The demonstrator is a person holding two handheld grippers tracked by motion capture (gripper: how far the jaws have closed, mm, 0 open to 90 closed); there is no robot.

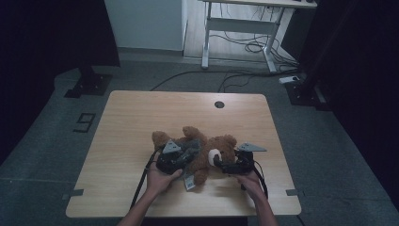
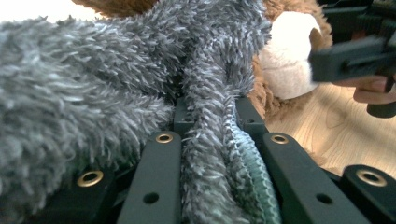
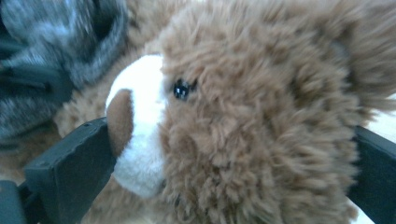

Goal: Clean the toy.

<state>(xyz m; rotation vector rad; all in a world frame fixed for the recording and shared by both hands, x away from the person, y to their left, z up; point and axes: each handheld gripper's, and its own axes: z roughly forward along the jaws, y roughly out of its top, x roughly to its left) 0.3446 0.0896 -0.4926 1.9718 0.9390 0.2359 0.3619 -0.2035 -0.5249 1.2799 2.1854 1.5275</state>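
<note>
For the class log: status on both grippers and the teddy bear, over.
Left gripper shut on grey garment. Right gripper jaws wide around teddy bear head. Nothing in the way on table.

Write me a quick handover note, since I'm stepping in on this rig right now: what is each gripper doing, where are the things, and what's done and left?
Left gripper: shut on the grey fuzzy garment, a fold of it pinched between the jaws.
Right gripper: jaws wide, one on each side of the teddy bear head; one sits by the muzzle. Whether they press on it cannot be told.
Things: the bear lies mid-table on its back, head toward the right gripper, the garment around its body.
Done: both grippers are in place on bear and garment.
Left: probably working the garment on or off the bear; which one is unclear.
</note>
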